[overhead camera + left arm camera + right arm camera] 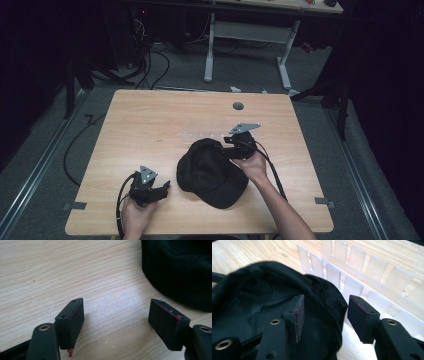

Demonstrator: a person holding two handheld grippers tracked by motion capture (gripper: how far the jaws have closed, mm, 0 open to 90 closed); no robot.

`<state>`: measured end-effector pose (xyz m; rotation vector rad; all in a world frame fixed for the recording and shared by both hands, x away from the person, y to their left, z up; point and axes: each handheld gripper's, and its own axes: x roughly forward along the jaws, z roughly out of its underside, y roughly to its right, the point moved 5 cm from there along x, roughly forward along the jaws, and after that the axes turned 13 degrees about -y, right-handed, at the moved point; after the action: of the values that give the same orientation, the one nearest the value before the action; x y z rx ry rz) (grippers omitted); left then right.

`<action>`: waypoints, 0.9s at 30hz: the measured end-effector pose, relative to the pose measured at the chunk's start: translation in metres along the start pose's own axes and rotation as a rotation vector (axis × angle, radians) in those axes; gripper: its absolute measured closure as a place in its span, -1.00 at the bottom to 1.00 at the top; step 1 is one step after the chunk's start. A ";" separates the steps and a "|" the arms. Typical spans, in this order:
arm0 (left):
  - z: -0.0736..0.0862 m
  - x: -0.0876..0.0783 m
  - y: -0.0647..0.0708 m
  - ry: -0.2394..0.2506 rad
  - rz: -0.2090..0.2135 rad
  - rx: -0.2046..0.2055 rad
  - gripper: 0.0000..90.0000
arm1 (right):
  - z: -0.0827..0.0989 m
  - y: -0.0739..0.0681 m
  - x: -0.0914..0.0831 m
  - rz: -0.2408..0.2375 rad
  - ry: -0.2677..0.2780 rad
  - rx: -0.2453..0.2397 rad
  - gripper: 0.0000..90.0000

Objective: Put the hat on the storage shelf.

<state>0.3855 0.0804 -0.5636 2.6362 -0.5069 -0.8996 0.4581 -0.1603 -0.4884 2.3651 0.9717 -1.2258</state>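
A black baseball cap is lying on the wooden tabletop, a little toward the person's side of its middle, and it serves as the landmark here. Its crown is facing away from the person and its brim is pointing toward the near right edge. No brand, label or writing is readable on the cap, on the grippers or on the tabletop.

The left gripper is sitting just to the left of the cap, held low over the wood in the person's left hand. In the left gripper view its 2 jaws are standing wide apart with bare wood grain between them, and the cap's dark mesh fabric is filling the upper right corner, near the right jaw but not touching it.

The right gripper is sitting at the cap's far right rim, held in the right hand. In the right gripper view its jaws are spread, straddling the cap's edge: 1 jaw is sitting inside the opening against the dark lining, the other outside over the wood. The pads are not pressing the fabric.

Beyond the cap, strips of clear tape are lying flat on the tabletop. A small grey round grommet is sitting farther beyond the cap, near the far edge.
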 end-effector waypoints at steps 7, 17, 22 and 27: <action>0.000 0.000 0.000 0.000 0.000 0.000 -0.35 | -0.013 -0.010 0.005 -0.027 -0.014 -0.045 0.08; 0.000 0.000 0.000 0.000 0.000 0.000 -0.36 | -0.022 -0.018 0.017 -0.055 -0.048 -0.071 0.09; 0.000 0.000 0.000 0.001 0.000 -0.001 -0.35 | -0.020 -0.016 0.024 -0.065 -0.072 -0.065 0.11; 0.000 0.000 0.000 0.001 0.000 -0.001 -0.36 | -0.019 -0.011 0.027 -0.073 -0.077 -0.052 0.24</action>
<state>0.3855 0.0803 -0.5636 2.6357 -0.5056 -0.8985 0.4725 -0.1304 -0.4989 2.2437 1.0600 -1.2914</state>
